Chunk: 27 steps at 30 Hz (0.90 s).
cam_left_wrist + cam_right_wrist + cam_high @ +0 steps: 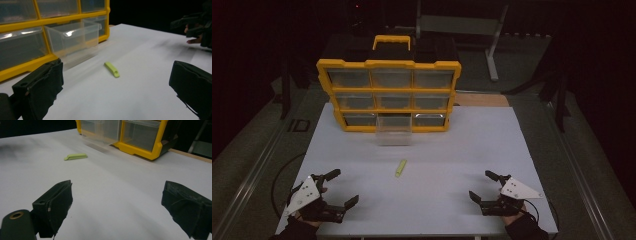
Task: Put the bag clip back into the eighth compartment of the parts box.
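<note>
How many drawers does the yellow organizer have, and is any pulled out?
9 drawers in the yellow organizer, in three rows of three. One, the bottom middle drawer, is pulled out over the table.

a green clip (112, 69) lies between wide-apart fingers (40, 90), near a pulled-out clear drawer (72, 37).

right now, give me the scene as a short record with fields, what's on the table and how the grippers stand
surface: white table
organizer: yellow drawer cabinet at the far edge, three rows of three clear drawers
open drawer: bottom middle drawer pulled out, looks empty
loose item: small green piece lying flat on the table, in front of the open drawer
left gripper: open, holding nothing
right gripper: open, holding nothing
</note>
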### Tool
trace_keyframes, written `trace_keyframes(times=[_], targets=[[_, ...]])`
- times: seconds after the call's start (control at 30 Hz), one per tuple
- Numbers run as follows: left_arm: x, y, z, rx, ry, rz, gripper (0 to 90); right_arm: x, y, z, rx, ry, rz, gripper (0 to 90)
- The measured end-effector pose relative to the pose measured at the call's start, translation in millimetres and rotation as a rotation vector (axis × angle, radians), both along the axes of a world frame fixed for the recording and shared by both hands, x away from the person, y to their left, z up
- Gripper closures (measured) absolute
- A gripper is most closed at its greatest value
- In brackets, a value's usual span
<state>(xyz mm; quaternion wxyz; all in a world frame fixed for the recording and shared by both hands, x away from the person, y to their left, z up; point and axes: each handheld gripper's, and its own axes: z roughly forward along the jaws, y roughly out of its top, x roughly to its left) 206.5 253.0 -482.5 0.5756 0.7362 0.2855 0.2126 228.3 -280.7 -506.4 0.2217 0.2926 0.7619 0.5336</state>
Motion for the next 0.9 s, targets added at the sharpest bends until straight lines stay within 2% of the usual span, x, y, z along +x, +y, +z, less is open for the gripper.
trace_keyframes(times=[0.27, 0.6, 0.8, 0.9], targets=[[9.2, -8.7, 18.5, 0.028, -0.014, -0.037, 0.3, -0.8, 1.0, 0.6, -0.001, 0.001, 0.0, 9.6], [26.4, -24.6, 46.0, 0.031, -0.03, -0.098, 0.3, -0.9, 1.3, 0.9, -0.005, -0.007, 0.002, 9.6], [34.1, -34.4, 54.1, 0.038, -0.02, -0.139, 0.3, -0.9, 1.7, 0.9, -0.003, -0.002, 0.003, 9.6], [37.3, -39.6, 57.9, 0.052, -0.026, -0.144, 0.3, -0.6, 1.7, 0.7, -0.003, -0.002, 0.005, 9.6]])
